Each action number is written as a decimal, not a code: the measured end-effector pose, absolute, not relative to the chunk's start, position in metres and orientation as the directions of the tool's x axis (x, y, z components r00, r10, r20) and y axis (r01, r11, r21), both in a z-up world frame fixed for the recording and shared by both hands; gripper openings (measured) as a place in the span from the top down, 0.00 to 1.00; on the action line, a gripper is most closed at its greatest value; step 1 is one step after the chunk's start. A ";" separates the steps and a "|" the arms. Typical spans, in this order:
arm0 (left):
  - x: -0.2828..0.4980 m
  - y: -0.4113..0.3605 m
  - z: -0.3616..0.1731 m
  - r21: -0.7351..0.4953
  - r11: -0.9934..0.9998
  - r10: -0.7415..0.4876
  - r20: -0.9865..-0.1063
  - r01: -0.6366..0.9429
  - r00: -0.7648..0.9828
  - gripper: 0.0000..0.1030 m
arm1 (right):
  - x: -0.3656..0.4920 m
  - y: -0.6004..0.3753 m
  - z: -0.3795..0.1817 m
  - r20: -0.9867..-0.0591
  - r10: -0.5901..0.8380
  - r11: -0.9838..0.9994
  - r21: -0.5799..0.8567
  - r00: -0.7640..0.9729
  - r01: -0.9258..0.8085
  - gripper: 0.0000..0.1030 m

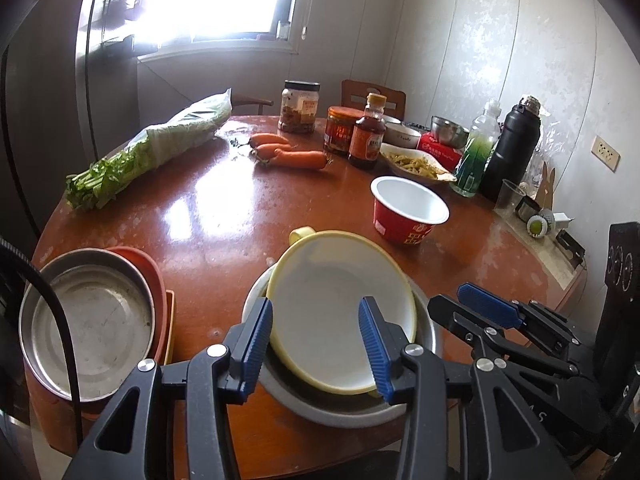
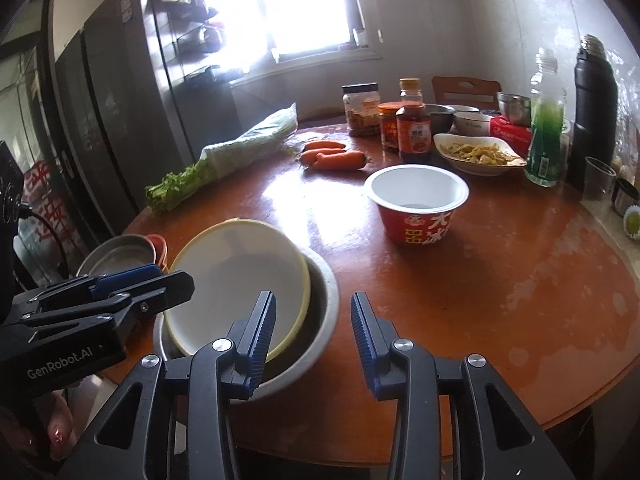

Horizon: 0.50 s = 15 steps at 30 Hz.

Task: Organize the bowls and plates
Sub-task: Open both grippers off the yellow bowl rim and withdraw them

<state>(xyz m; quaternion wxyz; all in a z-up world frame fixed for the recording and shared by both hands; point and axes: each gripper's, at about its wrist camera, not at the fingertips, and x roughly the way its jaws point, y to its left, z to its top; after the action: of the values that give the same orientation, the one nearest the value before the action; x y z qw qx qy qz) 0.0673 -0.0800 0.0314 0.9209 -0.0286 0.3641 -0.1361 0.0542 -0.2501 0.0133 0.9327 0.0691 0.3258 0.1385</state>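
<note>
The yellow-rimmed white plastic bowl [image 1: 340, 308] is sitting tilted inside the round grey metal basin [image 2: 320, 312] at the near edge of the round reddish-brown wooden table [image 1: 224, 216]. The left tongs [image 1: 316, 344] are standing apart, straddling the bowl's near rim, with no pad visibly pressing on it. The right tongs [image 2: 314, 336] are also standing apart, holding nothing, with the basin's rim between them.

Because the bowl is leaning rather than nesting flat, a one-sided pinch on its thin rim is likely to rock it or let it slide against the metal. The basin is lying close to the table edge, so a sideways nudge could push it off. The two tools are working near each other and could collide.

Just left, a shallow steel pan [image 1: 88, 320] is resting on orange plastic plates [image 1: 156, 280]. Beyond, a red paper noodle cup [image 2: 416, 204] is standing in the open, with carrots [image 1: 292, 154], bagged greens [image 1: 160, 148], sauce jars and bottles further back.
</note>
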 end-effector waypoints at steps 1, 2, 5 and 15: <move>0.067 -0.081 0.033 -0.154 0.961 -0.274 -0.660 0.232 0.700 0.55 | 0.054 -0.253 0.014 -0.586 0.301 0.953 0.221 0.752 -0.209 0.59; 0.068 -0.083 0.034 -0.153 0.960 -0.276 -0.658 0.234 0.700 0.54 | 0.054 -0.255 0.015 -0.583 0.299 0.953 0.224 0.755 -0.205 0.58; 0.071 -0.089 0.038 -0.151 0.959 -0.280 -0.657 0.242 0.700 0.53 | 0.052 -0.262 0.017 -0.574 0.292 0.954 0.229 0.765 -0.192 0.56; 0.096 -0.123 0.048 -0.138 0.951 -0.296 -0.671 0.277 0.680 0.51 | 0.064 -0.293 0.021 -0.558 0.259 0.959 0.248 0.788 -0.139 0.52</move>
<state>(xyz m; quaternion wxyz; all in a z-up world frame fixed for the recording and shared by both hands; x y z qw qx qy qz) 0.0962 -0.1231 0.0475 0.9164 -0.0126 0.3682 -0.1563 0.0642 -0.2933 0.0206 0.9406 0.0973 0.3076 0.1056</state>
